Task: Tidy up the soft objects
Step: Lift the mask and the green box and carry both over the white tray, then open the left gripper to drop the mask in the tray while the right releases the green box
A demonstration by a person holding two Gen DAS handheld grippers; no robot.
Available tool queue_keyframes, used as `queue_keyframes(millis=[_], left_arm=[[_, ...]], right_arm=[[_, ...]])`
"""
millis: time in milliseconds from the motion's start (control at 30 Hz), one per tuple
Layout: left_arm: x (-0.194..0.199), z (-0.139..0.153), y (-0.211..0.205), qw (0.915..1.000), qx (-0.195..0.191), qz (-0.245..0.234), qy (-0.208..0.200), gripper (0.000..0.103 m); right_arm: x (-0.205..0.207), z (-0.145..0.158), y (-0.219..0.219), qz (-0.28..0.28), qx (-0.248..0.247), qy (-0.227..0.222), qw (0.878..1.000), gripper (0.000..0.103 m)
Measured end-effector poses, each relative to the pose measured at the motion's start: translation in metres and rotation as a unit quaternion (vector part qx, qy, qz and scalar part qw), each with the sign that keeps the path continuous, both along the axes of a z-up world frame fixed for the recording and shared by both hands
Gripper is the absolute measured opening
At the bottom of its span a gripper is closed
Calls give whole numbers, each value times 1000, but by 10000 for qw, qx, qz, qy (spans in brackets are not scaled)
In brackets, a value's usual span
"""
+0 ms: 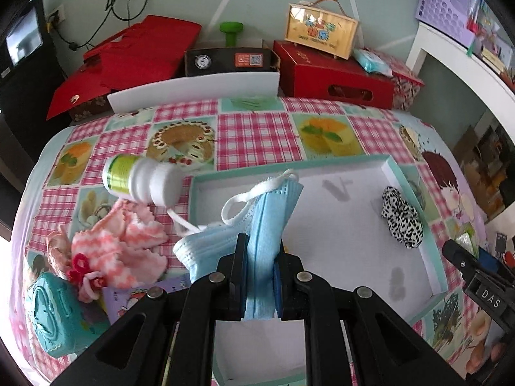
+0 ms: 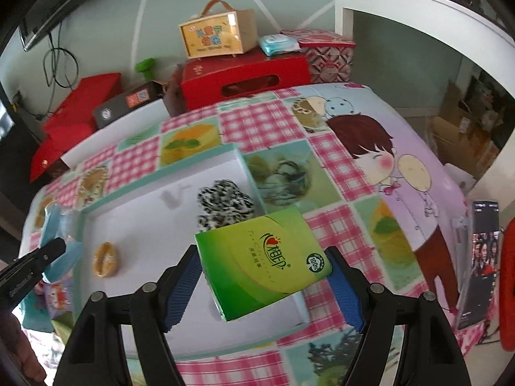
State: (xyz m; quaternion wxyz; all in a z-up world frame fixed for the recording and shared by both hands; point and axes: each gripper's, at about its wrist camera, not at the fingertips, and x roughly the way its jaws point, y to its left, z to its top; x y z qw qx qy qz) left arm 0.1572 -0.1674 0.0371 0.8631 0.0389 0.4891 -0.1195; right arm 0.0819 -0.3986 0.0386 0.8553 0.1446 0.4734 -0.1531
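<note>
My left gripper [image 1: 260, 257] is shut on a blue face mask [image 1: 267, 212] and holds it over the near left part of the white tray with a teal rim [image 1: 415, 189]. A black-and-white leopard scrunchie [image 1: 402, 222] lies in the tray at the right. My right gripper [image 2: 264, 276] is shut on a green tissue pack [image 2: 264, 260] and holds it above the tray's [image 2: 154, 189] right side. The scrunchie [image 2: 225, 206] and a yellow hair tie [image 2: 104, 259] lie in the tray. The mask [image 2: 61, 251] and left gripper show at the left edge.
On the patterned cloth left of the tray lie a white bottle with a green label [image 1: 138, 180], a pink knitted item [image 1: 128, 241], a teal case [image 1: 51, 308]. Red boxes [image 1: 334, 74] and a wooden case [image 1: 322, 29] stand behind. A phone [image 2: 479, 257] stands at the right.
</note>
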Motion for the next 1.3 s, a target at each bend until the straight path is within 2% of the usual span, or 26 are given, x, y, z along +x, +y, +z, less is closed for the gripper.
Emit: queue_keyframes(millis=[267, 467, 767, 833, 867, 900, 967, 1233, 1300], left_arm=[[-8, -10, -21, 9994, 91, -308, 100, 13], [-10, -36, -41, 9969, 130, -580, 520, 13], [-5, -46, -39, 9953, 109, -557, 783, 13], [-5, -48, -39, 9938, 89, -600, 929, 18], [-5, -47, -39, 9933, 32, -636, 969, 27], [-5, -44, -39, 9933, -11, -657, 955, 40], [-7, -35, -36, 9947, -46, -642, 807, 54], [2, -13, -6, 9979, -236, -130, 590, 57], [5, -10, 0, 9982, -258, -3, 535, 63]], right_arm=[[6, -13, 4, 174, 75, 220, 9996, 79], [14, -30, 10, 334, 128, 567, 9977, 79], [19, -38, 18, 471, 4, 780, 9958, 80], [19, -38, 20, 493, -55, 803, 9955, 80], [19, -38, 21, 501, -67, 800, 9955, 80], [19, -37, 21, 521, -58, 763, 9957, 81], [20, -34, 21, 552, -30, 669, 9962, 81], [18, -18, 23, 561, -27, 317, 9979, 83], [19, -18, 21, 519, 5, 312, 9982, 83]])
